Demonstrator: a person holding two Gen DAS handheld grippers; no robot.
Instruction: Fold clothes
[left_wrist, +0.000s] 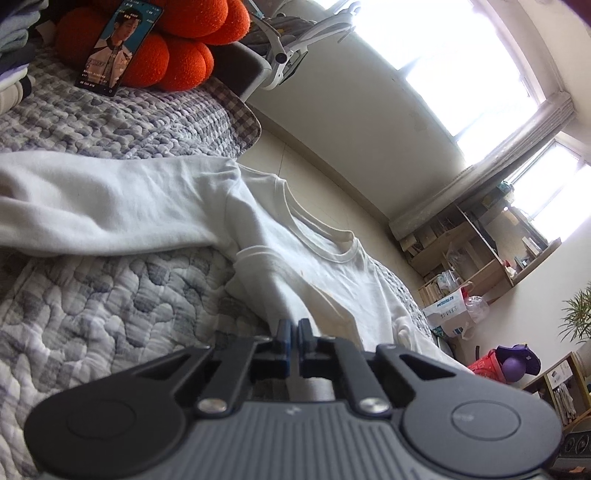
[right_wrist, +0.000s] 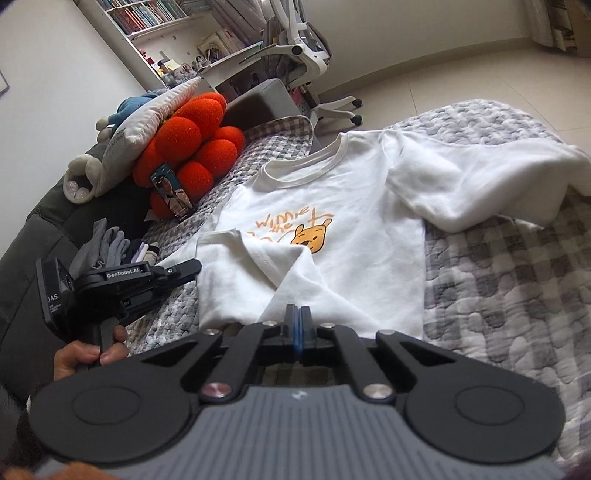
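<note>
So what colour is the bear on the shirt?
Yellow-orange, with orange writing above it. The bear on the white shirt shows best in the right wrist view.

Daylight floods through the big windows onto cream walls and pale floor tiles; a white office chair sits by bookshelves, wooden shelving cluttered under the sill.

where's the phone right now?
The black smartphone stands propped against the orange bobbled cushion, left of the white printed t-shirt in the right wrist view.
</note>
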